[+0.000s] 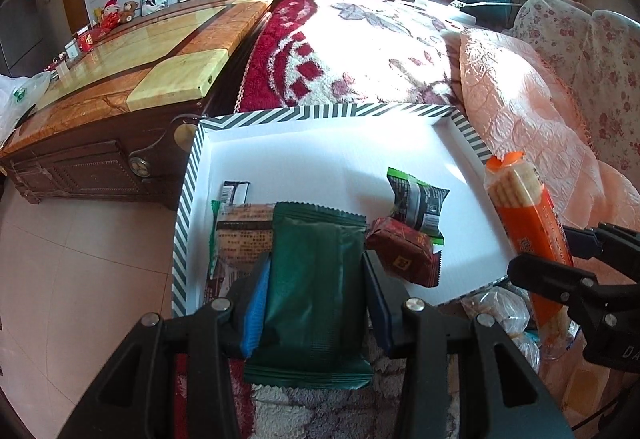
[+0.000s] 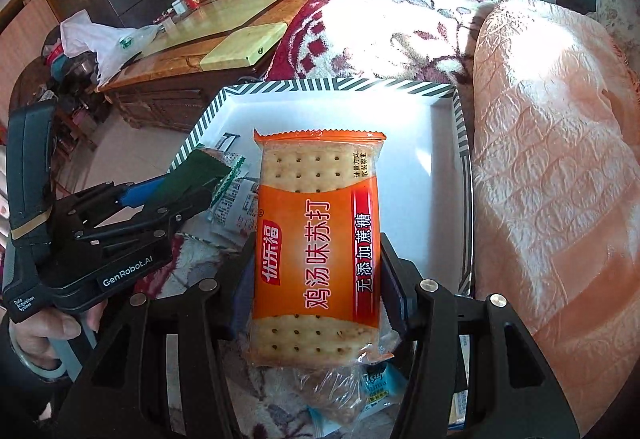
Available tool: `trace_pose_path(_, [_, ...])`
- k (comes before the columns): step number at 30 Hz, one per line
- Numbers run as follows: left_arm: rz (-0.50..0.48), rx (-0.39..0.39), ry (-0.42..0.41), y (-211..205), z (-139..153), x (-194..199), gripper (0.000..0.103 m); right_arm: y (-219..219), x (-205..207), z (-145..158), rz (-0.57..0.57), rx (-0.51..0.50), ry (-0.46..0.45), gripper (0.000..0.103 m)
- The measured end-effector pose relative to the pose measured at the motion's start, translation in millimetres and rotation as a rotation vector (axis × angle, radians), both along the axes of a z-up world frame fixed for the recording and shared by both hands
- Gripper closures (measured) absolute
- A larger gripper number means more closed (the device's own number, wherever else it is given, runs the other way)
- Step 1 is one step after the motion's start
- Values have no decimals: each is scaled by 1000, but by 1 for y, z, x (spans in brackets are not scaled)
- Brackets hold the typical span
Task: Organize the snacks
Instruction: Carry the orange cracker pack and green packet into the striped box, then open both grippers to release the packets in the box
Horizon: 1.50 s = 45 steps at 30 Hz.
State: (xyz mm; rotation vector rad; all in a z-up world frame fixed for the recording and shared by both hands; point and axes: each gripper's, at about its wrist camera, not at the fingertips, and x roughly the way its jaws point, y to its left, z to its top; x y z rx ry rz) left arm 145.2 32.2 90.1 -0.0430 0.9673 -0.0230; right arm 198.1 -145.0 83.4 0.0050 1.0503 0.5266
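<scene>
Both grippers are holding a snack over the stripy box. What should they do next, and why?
Probably lower the left gripper and set its green packet in the striped box. It hangs just above snacks already lying there, while the right gripper's orange cracker pack waits over bare white floor.

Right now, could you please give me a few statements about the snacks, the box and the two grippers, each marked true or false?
1. The left gripper holds a dark green packet. True.
2. The right gripper is empty. False: its jaws are shut on an orange cracker pack.
3. The striped box already has snacks in it. True: a dark red packet and a black packet lie on its white floor.
4. The box sits on a bare wooden table. False: it rests on a red and white rug.
5. The cracker pack lies flat in the box. False: it is held up in the gripper.
</scene>
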Motion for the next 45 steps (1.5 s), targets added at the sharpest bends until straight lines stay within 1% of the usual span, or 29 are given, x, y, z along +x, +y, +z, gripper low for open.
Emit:
trace_pose_path(11, [22,-1,19,4,-6,12,57,0,5,-4,-3,-2,6,50])
trace_pose_path(19, [40,-11,30,3,-12,28,57,-11,28,-16,-30,-16,33,49])
trace_pose_path(24, [44,-10,36,-2,-16,40,57,-16,45,-21,-44,-36,31,50])
trace_pose_path(28, [37,0,34,-8,-21,47,57,-18,58,-30,-55,-48,41,50])
trace_pose_path(32, [49,-11,43,-11,-26,56,57,-17,68,-44,-51,-71,63,50])
trace_pose_path(40, [62,-14,68,-13,-42,66,56,-13,83,-64,-69,-74,89,50])
trace_pose_path(43, [55,-12,56,-15,-44,66,53,-12,87,-72,-79,-87,101,49])
trace_pose_path(44, [52,-8,56,-16,-43,65,50,-11,88,-74,-78,-90,103,49])
trace_pose_path(45, [48,-5,54,-17,-43,64,45,-10,88,-74,-79,-92,98,49])
